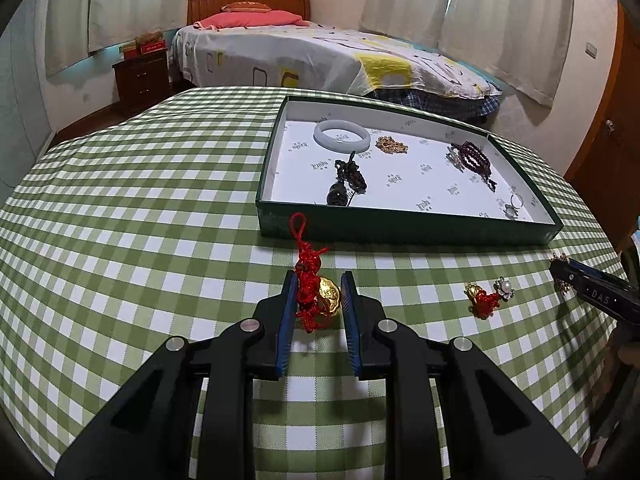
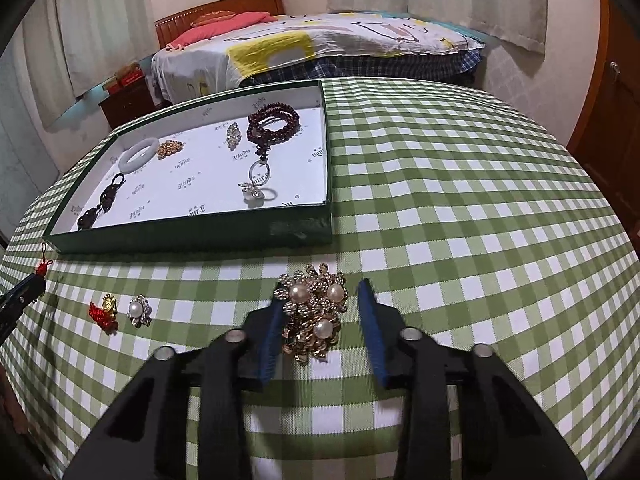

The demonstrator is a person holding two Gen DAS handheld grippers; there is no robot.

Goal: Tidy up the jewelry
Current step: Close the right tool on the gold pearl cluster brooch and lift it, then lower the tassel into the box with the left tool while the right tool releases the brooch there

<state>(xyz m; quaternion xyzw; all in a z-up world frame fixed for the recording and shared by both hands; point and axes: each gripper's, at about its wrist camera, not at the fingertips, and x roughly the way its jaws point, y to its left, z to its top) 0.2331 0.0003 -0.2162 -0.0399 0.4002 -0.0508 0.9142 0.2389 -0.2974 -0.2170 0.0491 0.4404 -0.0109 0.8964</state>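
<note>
On a green-checked tablecloth (image 1: 140, 200) at the foot of a bed (image 1: 320, 52), sorting jewelry with two hand-held grippers. In the left gripper (image 1: 318, 280), pinched between the blue pads with only a narrow gap: a red knotted charm (image 1: 310, 296) with a gold piece, red cord against one pad, gold against the other, loop standing up in front of the green box (image 1: 400, 228).

Around a pearl cluster brooch (image 2: 316, 316) lying on the cloth, the right gripper (image 2: 321, 288), pads spread: one pad at the brooch's edge, apparently touching, though hard to tell from this angle; the other clearly apart from it.

Between the two grippers, on the cloth and close beside each other: a small red-and-gold charm (image 1: 480, 300) and a small pearl brooch (image 1: 504, 289).

Inside the open box, on white printed lining: a white bangle (image 1: 341, 136) toward the far wall, a gold-coloured cluster (image 1: 391, 145) just beside it, a dark corded pendant (image 1: 348, 180) near the front wall, a coil of dark red beads (image 1: 472, 156) farther along, and a silver ring (image 1: 514, 204) in the near corner.
</note>
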